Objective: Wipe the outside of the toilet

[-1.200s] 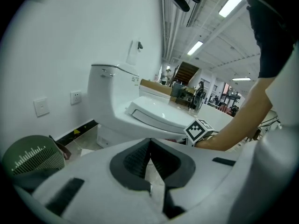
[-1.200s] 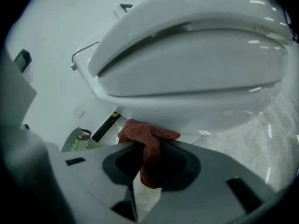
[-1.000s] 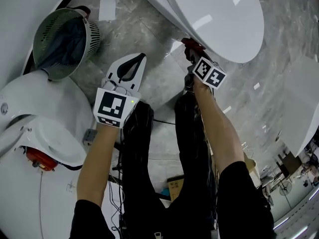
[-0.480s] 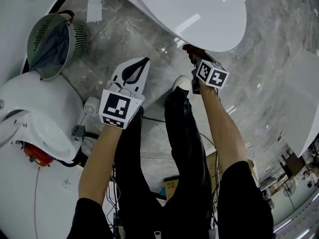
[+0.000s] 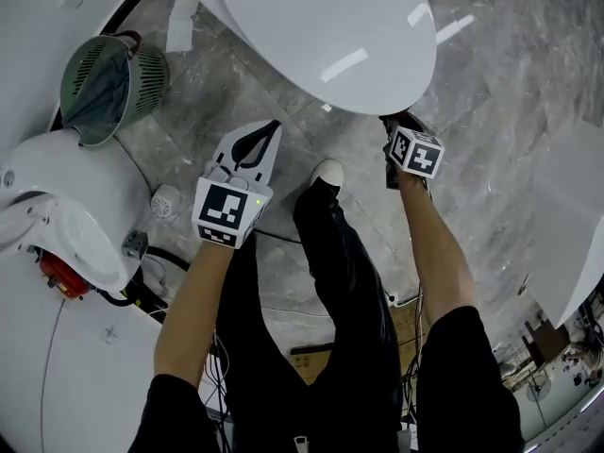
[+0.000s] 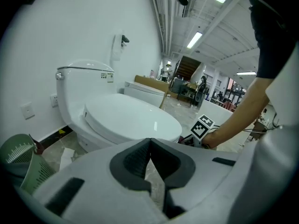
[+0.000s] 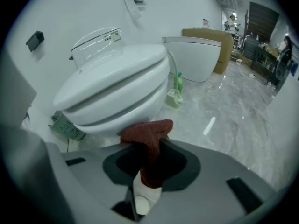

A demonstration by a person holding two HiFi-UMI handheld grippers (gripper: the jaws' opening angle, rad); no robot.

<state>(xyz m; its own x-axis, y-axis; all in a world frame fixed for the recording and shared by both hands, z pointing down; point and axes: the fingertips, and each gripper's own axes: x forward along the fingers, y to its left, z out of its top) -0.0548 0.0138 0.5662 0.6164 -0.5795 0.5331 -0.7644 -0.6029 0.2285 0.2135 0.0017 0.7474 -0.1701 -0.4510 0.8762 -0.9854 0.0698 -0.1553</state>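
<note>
The white toilet (image 5: 330,26) fills the top of the head view with its lid down. My right gripper (image 5: 400,121) is just under the bowl's front right rim, shut on a dark red cloth (image 7: 149,139) that sticks out past the jaws toward the toilet (image 7: 117,87). In the right gripper view the cloth's top is close to the bowl; contact cannot be told. My left gripper (image 5: 268,132) hovers over the floor left of the bowl, jaws shut with nothing held. From it I see the toilet (image 6: 126,120) and the right gripper's marker cube (image 6: 202,126).
A green wastebasket (image 5: 111,83) stands at the left by the wall, a sheet of paper (image 5: 181,22) lies on the floor beyond it. Another white toilet (image 5: 66,215) and cables are at my left. My shoe (image 5: 327,173) is under the bowl. A green bottle (image 7: 179,83) stands beside the toilet.
The right gripper with the red cloth has moved rightward along the bowl's front rim. The left gripper stayed shut and kept roughly its place.
</note>
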